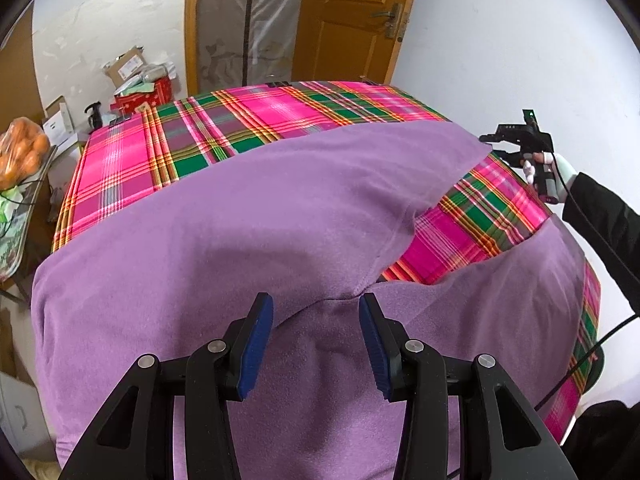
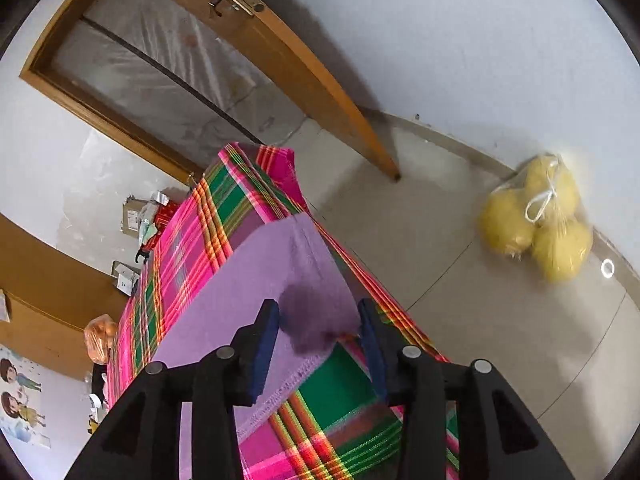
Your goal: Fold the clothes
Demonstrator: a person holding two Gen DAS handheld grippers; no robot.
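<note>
The left tongs stand released above the soft purple fleece garment. The right tongs are also released, straddling its sleeve end. The garment lies spread across the pink-and-green plaid-covered table.

A soft, matt, fleecy purple garment lies over a woven plaid cloth. The left tool is matt black plastic with blue ribbed pads and bright metal pins. Upper frame: a glossy varnished wooden door.
</note>
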